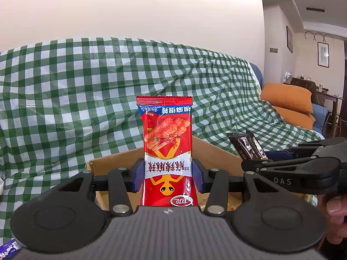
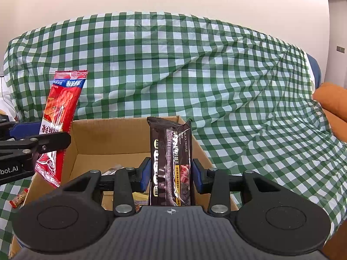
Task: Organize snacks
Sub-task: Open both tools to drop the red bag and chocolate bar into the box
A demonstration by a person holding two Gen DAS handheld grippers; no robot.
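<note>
My left gripper (image 1: 168,175) is shut on a red snack packet (image 1: 167,134), which stands upright and upside down between the blue pads, above the open cardboard box (image 1: 112,160). In the right wrist view, my right gripper (image 2: 171,177) is shut on a black truffle-ham snack packet (image 2: 170,151), also held upright over the box (image 2: 91,138). Each gripper shows in the other's view: the red packet (image 2: 63,112) to the left, the black packet (image 1: 247,147) to the right. Several snacks lie on the box's floor, mostly hidden.
A green-and-white checked cloth (image 2: 195,75) drapes the sofa behind the box. An orange cushion (image 1: 286,99) lies at the right. A small red snack (image 2: 18,199) lies on the cloth left of the box, and a purple wrapper (image 1: 8,249) at the bottom left. A person's fingers (image 1: 336,208) hold the right gripper.
</note>
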